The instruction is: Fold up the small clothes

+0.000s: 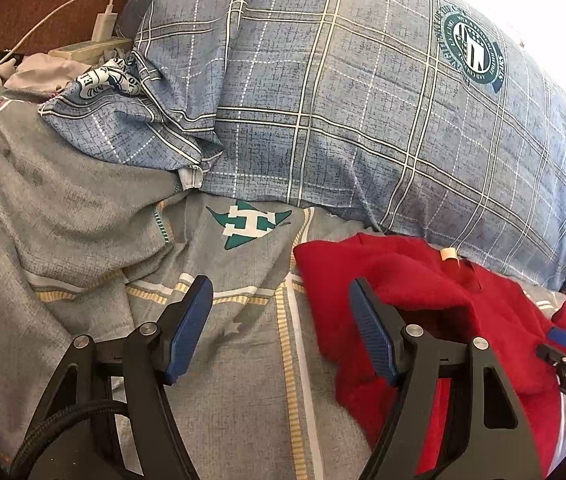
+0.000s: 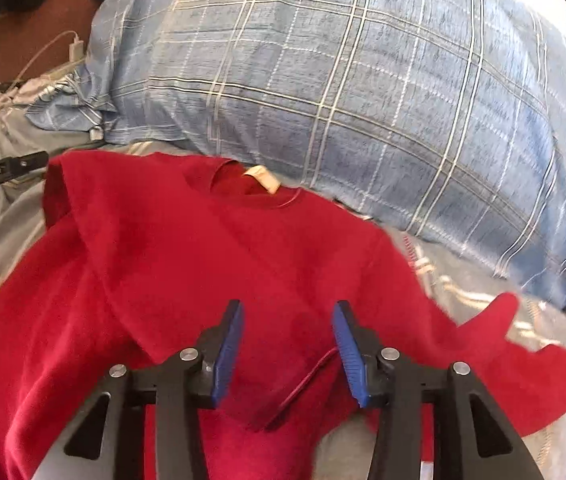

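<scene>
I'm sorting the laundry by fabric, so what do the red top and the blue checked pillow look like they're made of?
The red top looks like a soft fleece or brushed knit: matte, fuzzy surface, thick floppy folds. The blue checked pillow cover looks like thin woven cotton or a blend: flat printed check, fine creases, no sheen. Neither can be confirmed by sight.

Red sweater [image 2: 187,280]: one, lower middle of the right wrist view
Neck label [image 2: 262,178]: one, cream, at the sweater's collar
Blue plaid pillow [image 1: 363,100]: one, across the top of both views
Round green emblems: two, one [image 1: 471,50] upper right, one [image 1: 109,80] crumpled at upper left
White charger [image 1: 103,24]: one, upper left
Grippers: two, left gripper [image 1: 279,332] and right gripper [image 2: 287,354]
</scene>
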`<state>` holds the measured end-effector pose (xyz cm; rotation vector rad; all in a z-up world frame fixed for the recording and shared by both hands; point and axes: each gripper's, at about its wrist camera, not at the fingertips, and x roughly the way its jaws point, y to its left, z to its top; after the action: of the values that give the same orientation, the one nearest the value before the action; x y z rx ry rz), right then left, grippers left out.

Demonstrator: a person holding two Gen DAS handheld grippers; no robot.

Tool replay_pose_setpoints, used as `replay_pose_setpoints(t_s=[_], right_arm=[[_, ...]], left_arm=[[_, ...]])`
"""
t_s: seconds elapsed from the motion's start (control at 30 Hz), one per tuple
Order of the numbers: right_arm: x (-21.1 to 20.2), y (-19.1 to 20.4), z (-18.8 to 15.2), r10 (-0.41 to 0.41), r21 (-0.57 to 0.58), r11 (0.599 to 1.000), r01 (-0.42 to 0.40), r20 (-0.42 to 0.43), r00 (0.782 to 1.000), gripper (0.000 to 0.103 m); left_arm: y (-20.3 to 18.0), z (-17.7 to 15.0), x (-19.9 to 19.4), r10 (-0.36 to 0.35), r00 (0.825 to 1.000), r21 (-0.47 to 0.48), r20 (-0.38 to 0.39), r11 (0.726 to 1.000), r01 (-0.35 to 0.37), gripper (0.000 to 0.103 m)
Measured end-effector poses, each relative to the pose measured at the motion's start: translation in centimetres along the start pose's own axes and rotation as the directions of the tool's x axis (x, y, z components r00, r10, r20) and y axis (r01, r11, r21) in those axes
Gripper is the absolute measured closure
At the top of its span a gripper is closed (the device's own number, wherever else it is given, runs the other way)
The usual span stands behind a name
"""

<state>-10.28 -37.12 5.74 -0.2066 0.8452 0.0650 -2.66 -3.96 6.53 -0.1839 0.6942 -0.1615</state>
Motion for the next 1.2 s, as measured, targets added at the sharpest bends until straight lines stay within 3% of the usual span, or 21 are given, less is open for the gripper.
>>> replay_pose_setpoints(t_s=[0.07, 0.13, 0.17, 0.2, 0.3, 0.4, 0.47, 0.57, 0.7, 0.77, 0.83, 0.87, 0.93, 0.97, 1.0, 1.03, 1.17, 1.2], right_arm=[[1.0, -0.4, 0.0, 0.012, 0.001, 1.0, -0.012, -0.042, 0.999, 0.059], [2.3, -0.7, -0.5, 0.023, 0.009, 1.0, -0.022, -0.1, 0.995, 0.08], [2.4, -0.8, -0.7, 0.003, 0.007, 1.0, -0.003, -0.095, 0.995, 0.084], [2.0, -0.8, -0.7, 0.002, 0.006, 1.0, -0.001, -0.083, 0.997, 0.096], [-0.1, -1.5, 0.1, -0.005, 0.019, 1.0, 0.005, -0.018, 1.0, 0.097], [-2.7, -2.7, 1.9, -0.095, 0.02, 0.995, 0.093, 0.08, 0.992, 0.098], [-2.9, -3.8, 3.1, -0.166, 0.043, 0.986, 0.162, 0.085, 0.983, 0.098], [-0.9, -5.1, 4.1, -0.262, 0.067, 0.964, 0.259, 0.037, 0.964, 0.098], [3.6, -6.6, 3.8, -0.249, 0.109, 0.96, 0.259, -0.094, 0.964, 0.096], [3.2, -6.9, 3.6, -0.236, 0.155, 0.956, 0.249, -0.096, 0.967, 0.084], [0.9, -6.6, 3.6, -0.208, 0.22, 0.954, 0.204, -0.007, 0.978, 0.049], [-0.3, -6.1, 3.4, -0.181, 0.24, 0.957, 0.165, 0.046, 0.982, 0.047], [-0.8, -4.5, 3.7, -0.105, 0.219, 0.972, 0.085, 0.082, 0.991, 0.047], [-0.2, -3.4, 3.9, -0.054, 0.18, 0.983, 0.042, 0.061, 0.997, 0.048], [0.6, -2.4, 4.2, -0.037, 0.155, 0.987, 0.03, 0.042, 0.998, 0.057], [1.5, -1.7, 4.2, -0.035, 0.135, 0.99, 0.031, 0.026, 0.999, 0.072], [7.2, -1.4, 3.7, -0.027, 0.179, 0.983, 0.041, -0.083, 0.996, 0.074], [7.9, -1.3, 3.7, -0.03, 0.199, 0.979, 0.044, -0.07, 0.997, 0.074]], left_arm=[[-0.2, 0.0, 0.0, 0.01, 1.0, 0.011, 0.002, 1.0, -0.01, 0.032], [-0.1, 0.0, 0.0, 0.013, 1.0, 0.014, 0.005, 1.0, -0.013, 0.032], [-0.1, 0.0, 0.0, 0.012, 1.0, 0.011, 0.007, 1.0, -0.012, 0.032], [0.0, 0.1, -0.1, 0.01, 1.0, 0.003, 0.009, 1.0, -0.01, 0.032], [0.4, 0.2, -0.1, -0.001, 1.0, -0.022, 0.015, 1.0, 0.002, 0.032], [0.2, 0.2, -0.3, -0.009, 1.0, -0.016, 0.022, 1.0, 0.009, 0.032], [-0.3, 0.1, -0.2, -0.017, 1.0, 0.001, 0.016, 1.0, 0.017, 0.032], [-1.6, -0.4, 0.4, -0.036, 0.999, 0.049, -0.012, 0.998, 0.036, 0.032], [-3.6, -1.1, 1.4, -0.013, 0.999, 0.132, -0.045, 0.991, 0.019, 0.032], [-4.3, -1.4, 2.3, 0.021, 0.997, 0.165, -0.08, 0.986, -0.007, 0.032], [-4.6, -1.9, 3.4, 0.067, 0.992, 0.191, -0.111, 0.981, -0.045, 0.032], [-4.6, -2.1, 3.7, 0.078, 0.99, 0.194, -0.119, 0.979, -0.054, 0.032], [-4.5, -2.2, 4.5, 0.094, 0.986, 0.185, -0.138, 0.98, -0.068, 0.032], [-4.4, -2.2, 4.6, 0.094, 0.986, 0.177, -0.141, 0.982, -0.068, 0.032], [-4.3, -2.2, 4.6, 0.094, 0.986, 0.171, -0.14, 0.983, -0.07, 0.032], [-4.1, -2.2, 4.7, 0.099, 0.985, 0.166, -0.141, 0.983, -0.075, 0.032], [-4.0, -2.3, 5.0, 0.11, 0.982, 0.158, -0.155, 0.984, -0.086, 0.032], [-4.0, -2.3, 5.0, 0.113, 0.982, 0.16, -0.154, 0.983, -0.088, 0.032]])
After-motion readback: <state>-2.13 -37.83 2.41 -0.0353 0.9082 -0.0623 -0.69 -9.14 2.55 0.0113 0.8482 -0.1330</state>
